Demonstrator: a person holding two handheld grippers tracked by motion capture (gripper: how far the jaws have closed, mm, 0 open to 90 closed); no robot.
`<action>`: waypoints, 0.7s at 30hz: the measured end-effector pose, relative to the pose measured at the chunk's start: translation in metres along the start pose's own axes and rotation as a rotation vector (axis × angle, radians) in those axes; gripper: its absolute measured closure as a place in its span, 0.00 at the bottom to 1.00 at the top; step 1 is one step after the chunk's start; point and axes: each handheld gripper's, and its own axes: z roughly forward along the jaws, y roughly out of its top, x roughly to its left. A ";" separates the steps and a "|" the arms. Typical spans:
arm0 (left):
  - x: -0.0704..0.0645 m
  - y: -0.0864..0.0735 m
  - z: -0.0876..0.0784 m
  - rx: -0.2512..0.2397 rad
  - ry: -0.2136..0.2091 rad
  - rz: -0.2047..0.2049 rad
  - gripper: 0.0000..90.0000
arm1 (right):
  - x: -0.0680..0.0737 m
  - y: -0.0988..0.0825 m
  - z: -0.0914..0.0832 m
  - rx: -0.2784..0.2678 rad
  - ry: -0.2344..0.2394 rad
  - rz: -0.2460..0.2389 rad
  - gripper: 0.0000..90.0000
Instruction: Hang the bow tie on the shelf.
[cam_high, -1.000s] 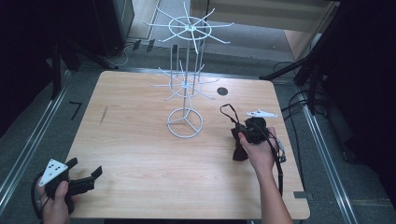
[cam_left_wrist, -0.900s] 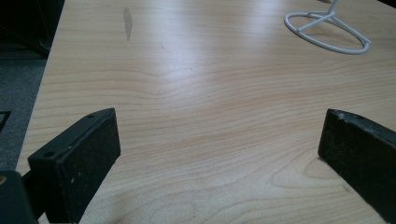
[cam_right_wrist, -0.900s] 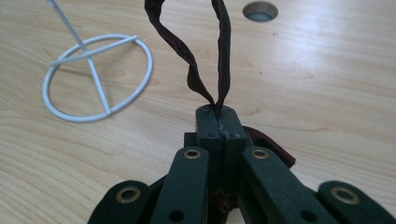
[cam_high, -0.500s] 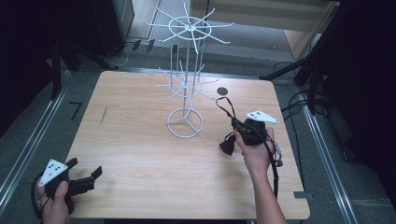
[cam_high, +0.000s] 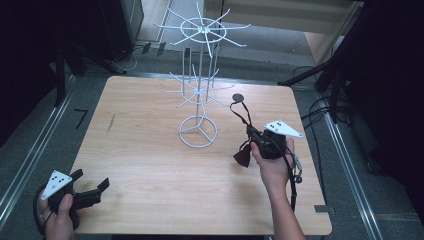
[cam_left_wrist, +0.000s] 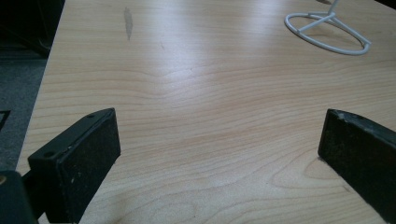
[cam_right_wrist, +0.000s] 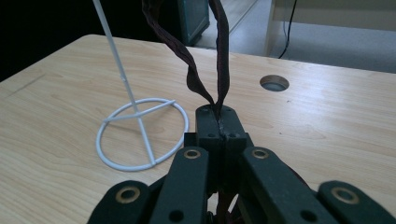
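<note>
Hands come in from the near edge of the wooden table (cam_high: 150, 165). At about 7 o'clock, the person's left hand (cam_high: 59, 220) holds the left gripper (cam_high: 92, 189) low by the near left corner. Its two black jaws stand wide apart, with nothing between them but bare wood.

At about 4 o'clock, the right hand (cam_high: 272, 162) holds the right gripper (cam_high: 248, 134) up over the table. Its jaws are pressed tight together on a dark strap (cam_right_wrist: 219, 56). The strap loops up from the jaw tips, and a dark pouch (cam_high: 244, 157) hangs just below the gripper.

Near the middle stands a white wire rack (cam_high: 199, 90) with a round ring base (cam_right_wrist: 140, 133), just beside the right gripper, at its 10 o'clock. Farther back, at about 1 o'clock, is a small round hole (cam_high: 238, 98) in the table top.
</note>
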 end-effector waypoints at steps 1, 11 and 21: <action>0.000 0.000 0.000 0.000 0.000 -0.001 0.00 | 0.000 0.001 -0.001 -0.001 0.000 -0.001 1.00; 0.000 0.000 0.000 -0.001 0.001 0.001 0.00 | 0.004 0.012 -0.018 -0.036 0.014 -0.013 1.00; 0.000 0.000 0.000 0.000 0.001 0.002 0.00 | 0.009 0.022 -0.029 -0.071 0.032 -0.024 1.00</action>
